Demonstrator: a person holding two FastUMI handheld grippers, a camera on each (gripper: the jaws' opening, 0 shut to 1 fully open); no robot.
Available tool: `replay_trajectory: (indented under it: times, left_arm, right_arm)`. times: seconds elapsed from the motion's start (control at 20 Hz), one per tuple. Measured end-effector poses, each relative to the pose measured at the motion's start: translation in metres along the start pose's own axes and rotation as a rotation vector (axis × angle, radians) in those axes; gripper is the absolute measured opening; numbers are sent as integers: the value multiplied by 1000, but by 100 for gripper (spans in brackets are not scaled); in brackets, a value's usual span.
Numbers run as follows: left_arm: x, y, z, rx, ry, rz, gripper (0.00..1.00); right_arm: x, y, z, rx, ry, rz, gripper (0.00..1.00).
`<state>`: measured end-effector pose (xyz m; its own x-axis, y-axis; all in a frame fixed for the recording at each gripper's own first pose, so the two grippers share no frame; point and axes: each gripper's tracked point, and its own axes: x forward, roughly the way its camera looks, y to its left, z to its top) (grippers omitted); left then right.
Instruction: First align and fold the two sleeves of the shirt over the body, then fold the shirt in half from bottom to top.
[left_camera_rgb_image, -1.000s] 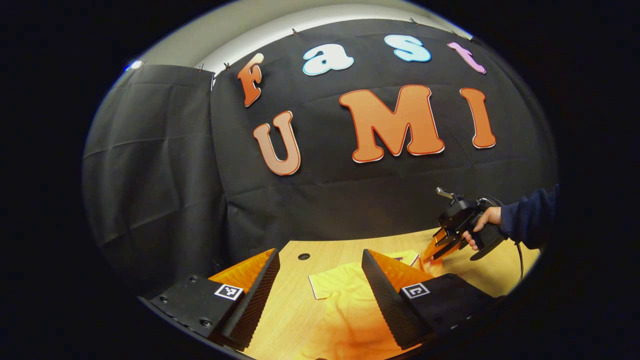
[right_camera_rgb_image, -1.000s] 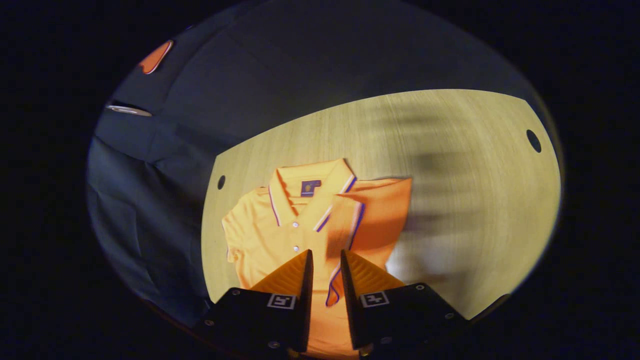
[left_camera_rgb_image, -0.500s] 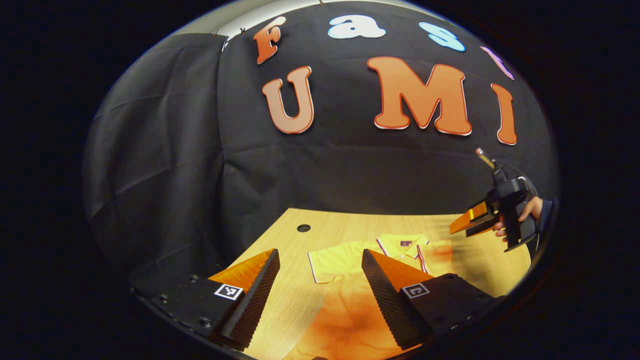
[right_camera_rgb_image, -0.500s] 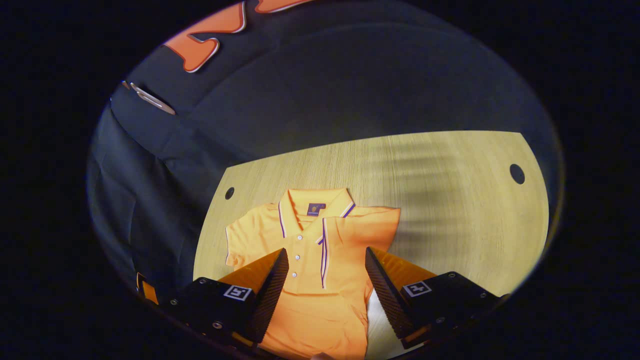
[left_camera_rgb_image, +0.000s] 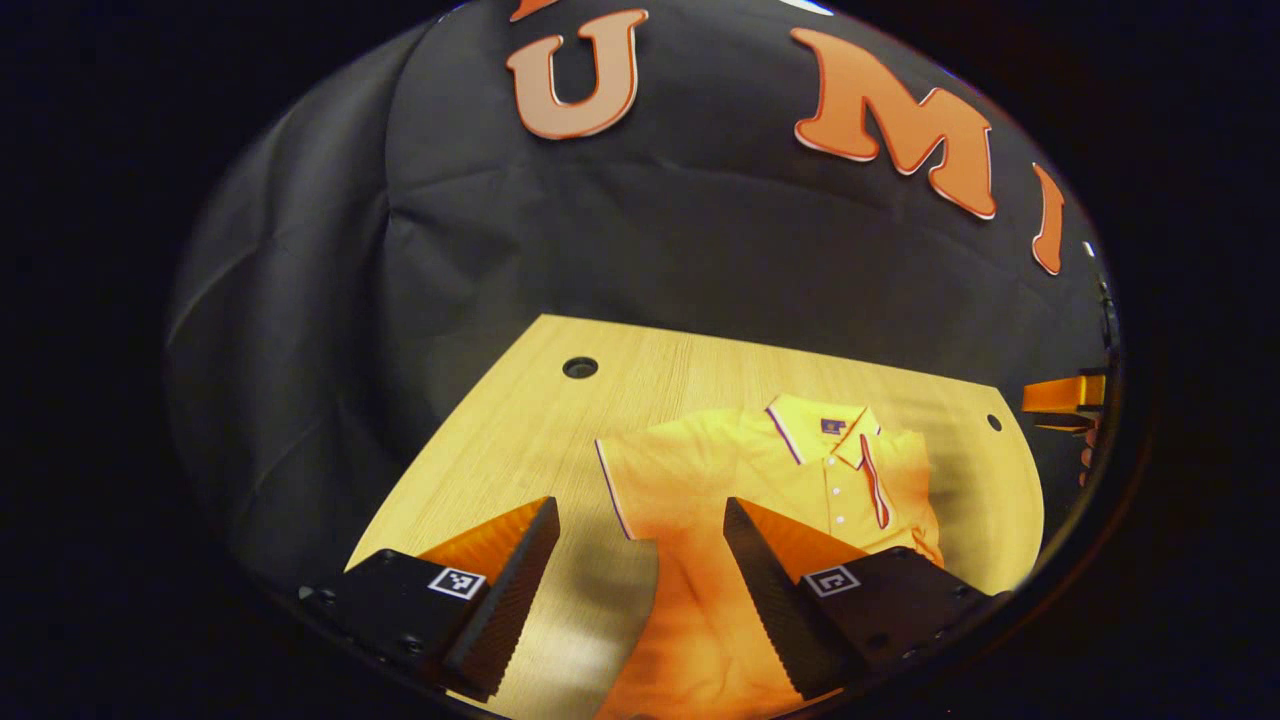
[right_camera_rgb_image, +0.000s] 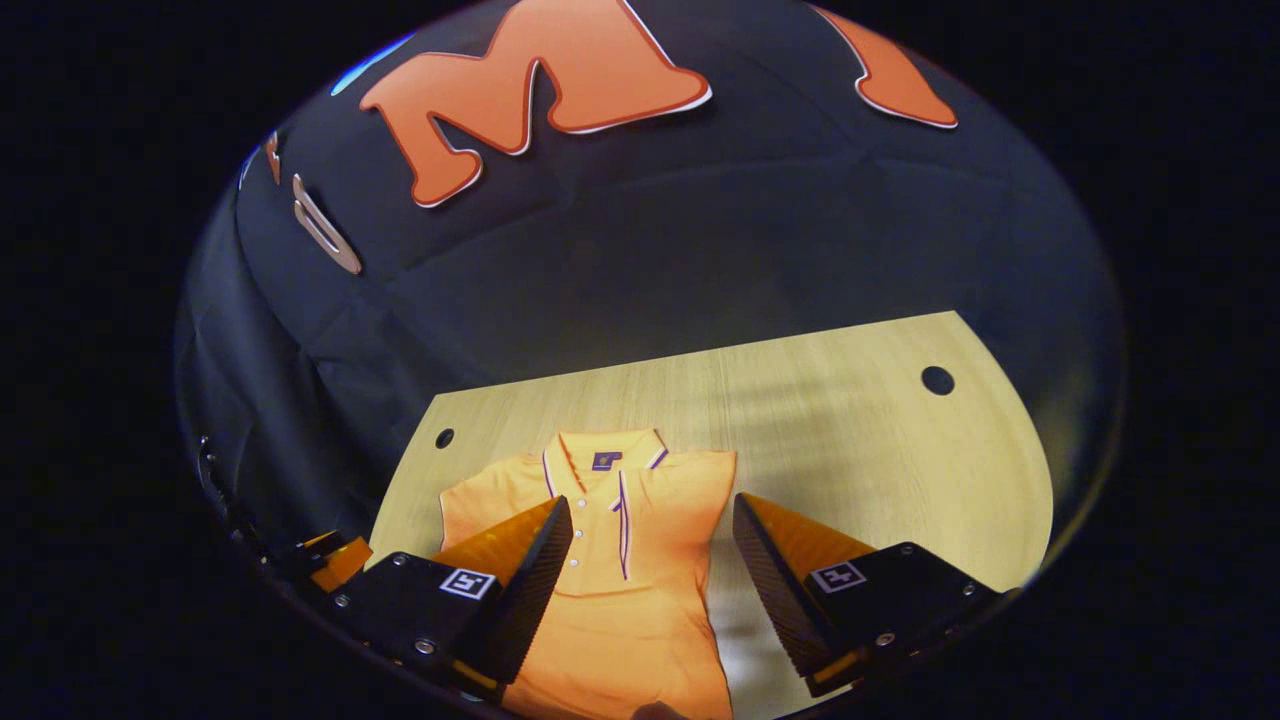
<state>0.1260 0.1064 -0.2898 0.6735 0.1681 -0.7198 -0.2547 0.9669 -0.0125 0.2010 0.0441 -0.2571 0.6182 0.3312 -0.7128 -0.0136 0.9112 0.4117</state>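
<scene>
An orange short-sleeved polo shirt with purple-and-white trim (right_camera_rgb_image: 620, 560) lies flat on the pale wooden bench (right_camera_rgb_image: 850, 440), collar toward the black cloth wall, in the lower centre of the right gripper view. One sleeve is folded over the body beside the button placket; the other sleeve (left_camera_rgb_image: 640, 480) lies spread out, in the lower middle of the left gripper view. The left tool (left_camera_rgb_image: 640, 590) is spread wide above the shirt, holding nothing. The right tool (right_camera_rgb_image: 650, 590) is likewise spread and empty.

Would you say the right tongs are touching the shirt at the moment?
Apart: in the right gripper view the right tongs stand open above the shirt, which lies flat on the table.
</scene>
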Motion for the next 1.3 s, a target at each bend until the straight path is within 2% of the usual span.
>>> replay_trajectory:
  times: [0.2, 0.45, 0.8, 1.0, 1.25, 1.3]
  left_arm:
    - [50, 9, -8, -25, 148, -32, 99]
    - [104, 13, -8, -1, 300, -34, 99]
    - [161, 12, -23, 4, 500, -33, 99]
    - [178, 13, -40, -19, 610, -14, 98]
    - [190, 12, -41, 29, 646, 32, 98]
    - [197, 9, -44, 22, 642, 33, 88]
  right_arm:
    - [-31, -6, 7, 12, -73, -63, 98]
    - [-62, -10, 5, 12, -138, -129, 99]
    - [-98, -22, -22, 33, -160, -211, 98]
    - [-109, -25, -38, 54, -167, -239, 98]
    - [-118, -30, -51, 99, -159, -275, 99]
    - [-121, -31, -51, 104, -157, -279, 99]
